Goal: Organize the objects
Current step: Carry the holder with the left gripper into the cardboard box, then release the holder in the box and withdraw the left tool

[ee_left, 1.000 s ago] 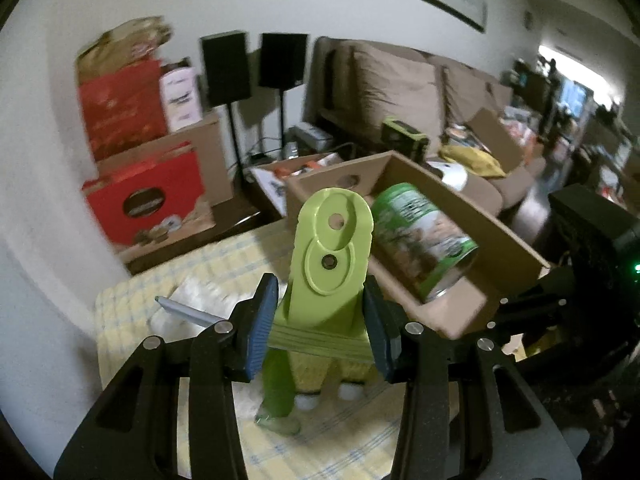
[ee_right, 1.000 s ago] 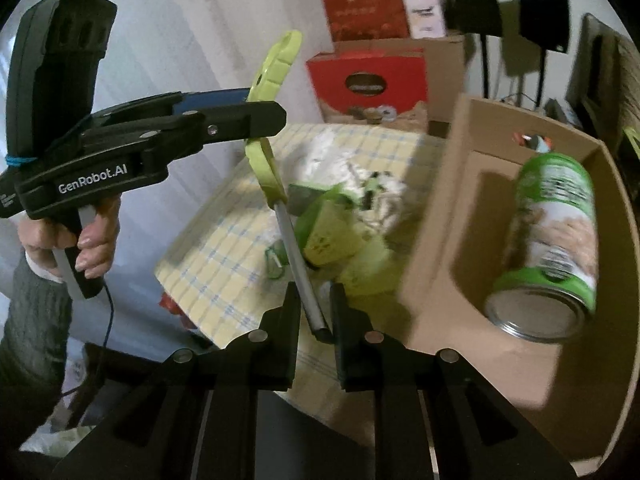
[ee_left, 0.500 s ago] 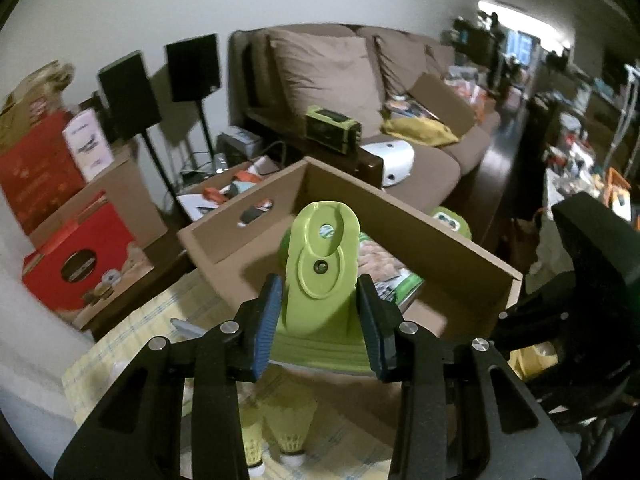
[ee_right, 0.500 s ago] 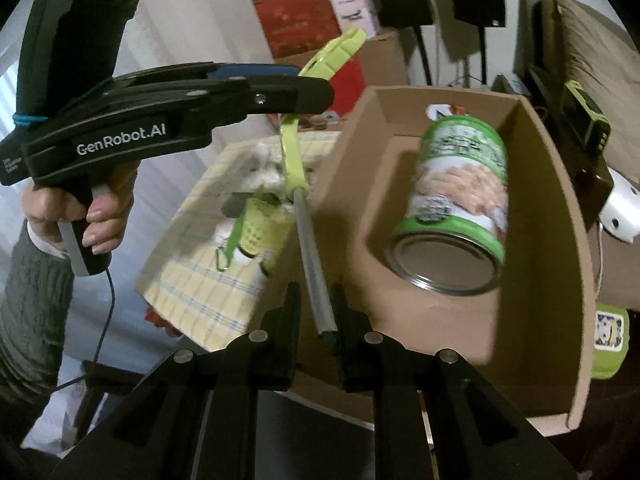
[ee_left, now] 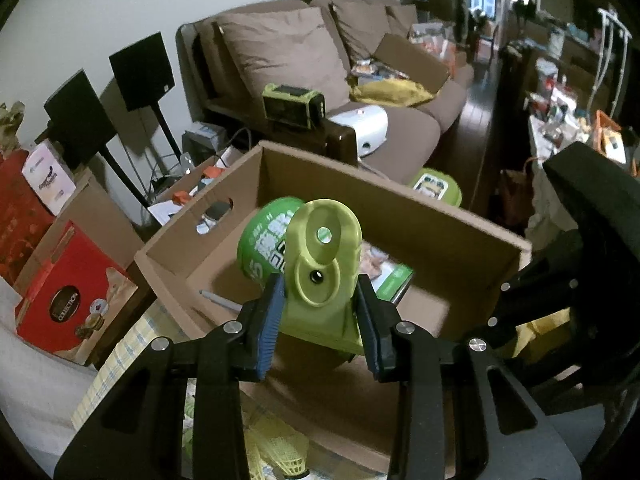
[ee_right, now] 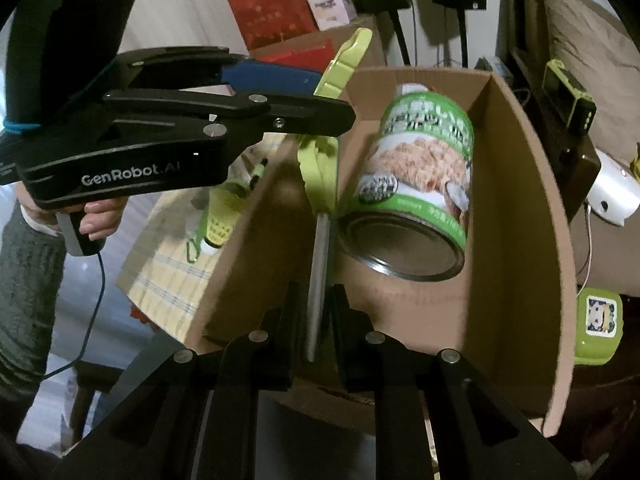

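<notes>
Left wrist view shows the left gripper (ee_left: 320,316) clamped by its blue pads (ee_left: 271,320) on the broad lime-green head of a green tool (ee_left: 322,264), which stands upright between the fingers above the near wall of the cardboard box (ee_left: 440,236). Right wrist view shows the same tool side-on: its green plastic part (ee_right: 318,168) hangs below the left gripper (ee_right: 320,114), and its grey metal rod (ee_right: 318,284) runs down into the right gripper (ee_right: 314,320), whose black fingers are pinched onto the rod's lower end. So both grippers hold one tool, one at each end, and it sits over the box's left wall, just beside the can (ee_right: 416,192). That green-labelled can lies on its side inside the box, metal base facing the right camera. Outside the box, yellow shuttlecocks (ee_right: 218,216) rest on the checked tablecloth (ee_right: 168,280). A hand (ee_right: 98,216) squeezes the left gripper's trigger. Behind stand a brown sofa (ee_left: 300,56), two black speakers (ee_left: 140,70) and red boxes (ee_left: 68,292).
</notes>
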The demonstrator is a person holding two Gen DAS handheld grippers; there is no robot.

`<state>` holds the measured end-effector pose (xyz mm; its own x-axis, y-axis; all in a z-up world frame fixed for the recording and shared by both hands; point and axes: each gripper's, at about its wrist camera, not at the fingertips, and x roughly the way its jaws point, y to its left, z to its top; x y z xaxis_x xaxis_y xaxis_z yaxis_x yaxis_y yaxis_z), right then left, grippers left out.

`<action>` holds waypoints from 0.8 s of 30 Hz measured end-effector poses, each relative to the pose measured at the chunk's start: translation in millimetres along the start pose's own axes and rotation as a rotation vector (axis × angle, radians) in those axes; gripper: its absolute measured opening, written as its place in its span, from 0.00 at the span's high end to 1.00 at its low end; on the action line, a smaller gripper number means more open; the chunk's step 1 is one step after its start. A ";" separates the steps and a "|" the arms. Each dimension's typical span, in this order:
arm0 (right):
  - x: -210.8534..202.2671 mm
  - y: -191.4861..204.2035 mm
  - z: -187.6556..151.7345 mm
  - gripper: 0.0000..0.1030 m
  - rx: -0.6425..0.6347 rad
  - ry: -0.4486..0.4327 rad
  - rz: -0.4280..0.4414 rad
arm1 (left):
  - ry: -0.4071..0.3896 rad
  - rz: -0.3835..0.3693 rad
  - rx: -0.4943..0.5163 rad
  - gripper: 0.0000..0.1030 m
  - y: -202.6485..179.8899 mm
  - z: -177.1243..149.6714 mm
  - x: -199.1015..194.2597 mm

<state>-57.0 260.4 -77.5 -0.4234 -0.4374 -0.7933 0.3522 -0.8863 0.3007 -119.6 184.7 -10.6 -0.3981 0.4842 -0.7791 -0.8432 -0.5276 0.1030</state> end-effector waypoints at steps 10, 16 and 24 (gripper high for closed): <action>22.1 1.5 -6.9 0.79 0.024 0.065 0.027 | 0.058 -0.002 -0.008 0.74 6.8 -21.4 28.0; 23.5 -1.7 -11.0 0.76 0.040 0.075 0.026 | 0.062 -0.009 -0.022 0.72 8.8 -28.6 30.9; 13.3 -1.3 -20.6 0.66 0.047 0.064 0.021 | -0.002 -0.015 -0.144 0.50 30.0 -35.3 4.0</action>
<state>-45.9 258.8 -99.3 -0.3614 -0.4464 -0.8186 0.3202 -0.8840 0.3407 -133.7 146.2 -32.5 -0.3868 0.4940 -0.7787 -0.7883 -0.6153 0.0013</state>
